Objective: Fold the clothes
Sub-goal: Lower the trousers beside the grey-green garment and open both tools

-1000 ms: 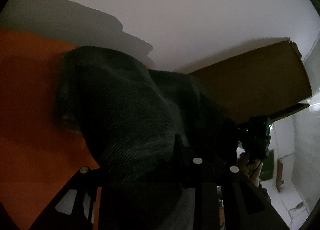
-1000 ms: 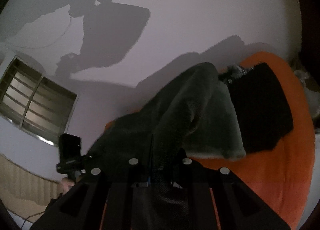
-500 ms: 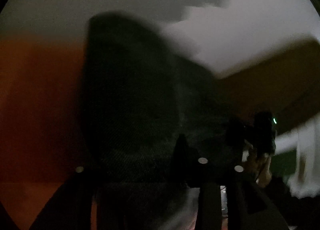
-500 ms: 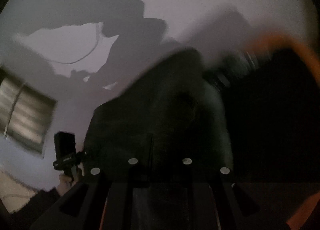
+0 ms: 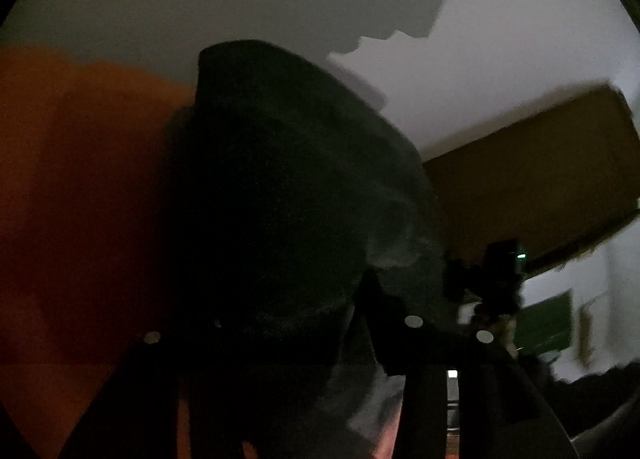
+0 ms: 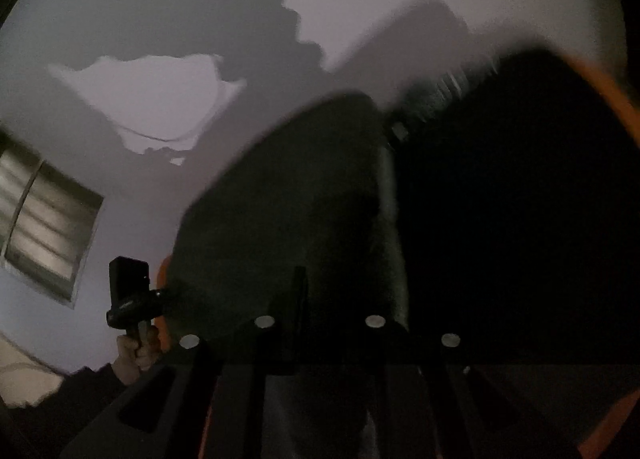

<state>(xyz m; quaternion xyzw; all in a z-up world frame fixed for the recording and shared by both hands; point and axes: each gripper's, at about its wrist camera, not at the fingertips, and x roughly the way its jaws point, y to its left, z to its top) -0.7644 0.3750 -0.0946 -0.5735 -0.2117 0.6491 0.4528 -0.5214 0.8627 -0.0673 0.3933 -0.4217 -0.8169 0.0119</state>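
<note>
Between fingers of left gripper (image 5: 264, 311) sits a dark grey ribbed knit garment (image 5: 280, 179). Cloth fills the gap, but the pic is too dark to say if the pads pinch it or it only lies there, so can't tell grip vs release. Its jaws have just been closing a bit, w/ cloth between them. Right gripper (image 6: 320, 315) is the same story: same garment bunched over and between its fingers, its jaws have just been opening, and can't tell whether the pads bite. Both grippers point down at a slant, side by side, each holding or flanking one end of the near edge. A person's hand (image 6: 136, 351) grips the left handle. Outward from there, the garment rises in a rounded hump and seems doubled over itself, resting on an orange sheet (image 5: 80, 179). Just beside it on the right lies a flat black cloth (image 6: 520, 219), shape lost in shadow. Beyond are a white wall (image 5: 480, 79) w/ shadows, a brown board (image 5: 540, 179) and a barred window (image 6: 44, 219). Progress, as a guess: one fold over approx. laid down, release prob. under way. Left to do: flatten the hump, square the edges, maybe another fold. Whether the black cloth is already done, can't say.
</note>
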